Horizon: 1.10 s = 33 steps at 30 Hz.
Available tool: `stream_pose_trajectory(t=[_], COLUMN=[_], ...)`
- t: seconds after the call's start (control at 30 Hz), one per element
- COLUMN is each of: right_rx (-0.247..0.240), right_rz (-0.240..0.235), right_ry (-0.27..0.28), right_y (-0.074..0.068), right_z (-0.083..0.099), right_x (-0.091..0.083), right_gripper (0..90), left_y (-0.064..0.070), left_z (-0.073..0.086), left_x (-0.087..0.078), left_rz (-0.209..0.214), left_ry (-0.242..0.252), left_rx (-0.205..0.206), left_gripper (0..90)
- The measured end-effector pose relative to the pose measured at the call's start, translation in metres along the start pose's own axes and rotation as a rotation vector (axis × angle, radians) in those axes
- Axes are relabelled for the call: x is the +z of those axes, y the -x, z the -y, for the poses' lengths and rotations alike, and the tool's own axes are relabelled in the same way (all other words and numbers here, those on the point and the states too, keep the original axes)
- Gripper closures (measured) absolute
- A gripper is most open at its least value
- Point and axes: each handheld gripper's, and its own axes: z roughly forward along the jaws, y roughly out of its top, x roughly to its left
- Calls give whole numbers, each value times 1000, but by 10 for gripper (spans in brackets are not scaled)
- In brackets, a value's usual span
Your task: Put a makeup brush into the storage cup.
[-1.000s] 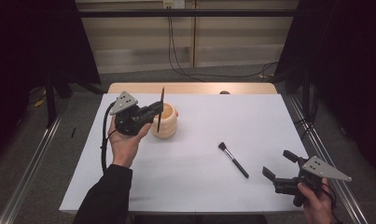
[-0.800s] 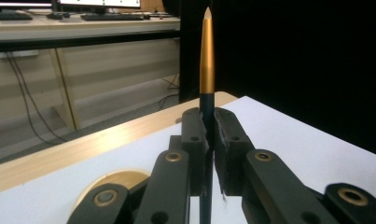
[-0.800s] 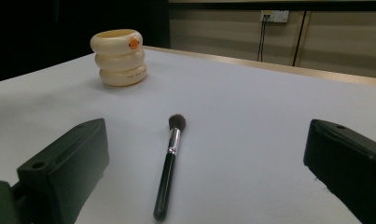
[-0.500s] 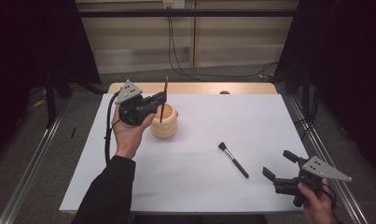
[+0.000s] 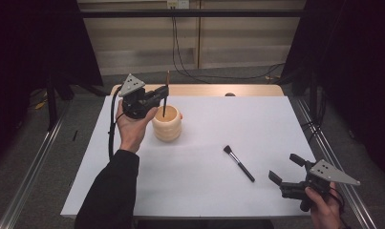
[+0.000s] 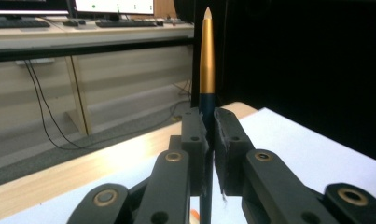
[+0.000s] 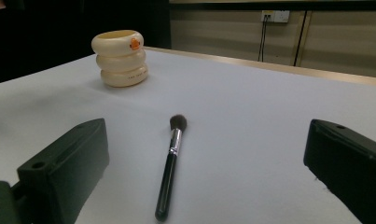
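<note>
A cream ribbed cup (image 5: 167, 126) with an orange mark stands at the table's back left, also visible as the cup (image 7: 120, 58) in the right gripper view. My left gripper (image 5: 159, 95) is shut on a slim brush (image 5: 166, 90), held upright with its lower end at the cup's mouth. In the left gripper view this slim brush (image 6: 206, 60) has a dark handle, gold ferrule and pale pointed tip, pinched in the left gripper (image 6: 210, 116). A black makeup brush (image 5: 239, 163) lies flat right of centre. My right gripper (image 5: 284, 167) is open, near the front right corner. The makeup brush (image 7: 171, 158) lies just ahead of the right gripper (image 7: 206, 140).
A white sheet (image 5: 219, 191) covers the table, with a wooden strip (image 5: 204, 90) along the far edge. Metal rails (image 5: 32, 176) run down both sides. Cables (image 5: 176, 43) hang on the back wall, and dark curtains flank the space.
My left gripper has risen and moved farther back with the slim brush, bringing it upright over the cup. The right gripper and the makeup brush have stayed put.
</note>
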Motion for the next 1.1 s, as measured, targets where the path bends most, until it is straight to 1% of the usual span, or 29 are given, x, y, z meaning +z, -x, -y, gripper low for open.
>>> stream_pose_trajectory(t=[0.03, 0.07, 0.1, 0.13, 0.2, 0.23, 0.37, 0.4, 0.43, 0.47, 0.53, 0.57, 0.63, 0.7, 0.77, 0.83, 0.87, 0.97, 1.1], right_rx=[-1, -1, -1, -3, -2, -1, 0, 0, -2, -4, 0, -1, -3, -1, -1, -2, -1, -1, 0], right_rz=[0, -1, -2, -1, 0, -2, 1, 0, -1, 1, 1, -2, -2, 2, 1, 1, 1, 2, 4], right_ry=[-1, -1, 0, -1, -1, -1, -2, -2, -1, -2, 0, -4, -2, -1, -1, -2, -1, -1, -3], right_y=[0, 0, 0, 0, 0, 0, 0, 0, 0, 0, 0, 1, 1, 1, 1, 1, 1, 1, 1], right_z=[0, 0, 0, 0, 0, 0, 0, 0, 0, 0, 0, 0, 0, 1, 1, 1, 1, 1, 1], right_x=[0, 0, 0, 0, 0, 0, 0, 0, 0, 0, 0, 0, 0, 0, 0, 0, 0, 0, 0], right_gripper=[0, 0, 0, 0, 0, 0, 0, 0, 0, 0, 0, 0, 0, 0, 0, 0, 0, 0, 0], left_y=[-1, -2, -4, -5, -6, -7, -10, -11, -12, -12, -11, -11, -10, -11, -12, -14, -15, -18, -23], left_z=[0, 1, 2, 2, 3, 4, 5, 5, 6, 7, 8, 9, 9, 10, 11, 12, 12, 14, 17], left_x=[1, 3, 5, 6, 8, 9, 13, 14, 14, 15, 17, 19, 21, 24, 25, 26, 27, 29, 33], left_rz=[-5, -8, -1, -10, -18, -13, -19, -23, -33, -31, -33, -25, -35, -34, -34, -30, -39, -42, -42], left_ry=[-12, -16, -19, -31, -38, -30, -31, -29, -33, -33, -42, -40, -40, -41, -37, -41, -43, -38, -50], left_rx=[9, 6, 12, 16, 14, 10, 18, 4, 4, 3, 17, 15, 26, 24, 15, 20, 20, 10, 23], left_gripper=[837, 837, 837, 837, 837, 837, 837, 837, 837, 837, 837, 837, 837, 837, 837, 837, 836, 836, 837])
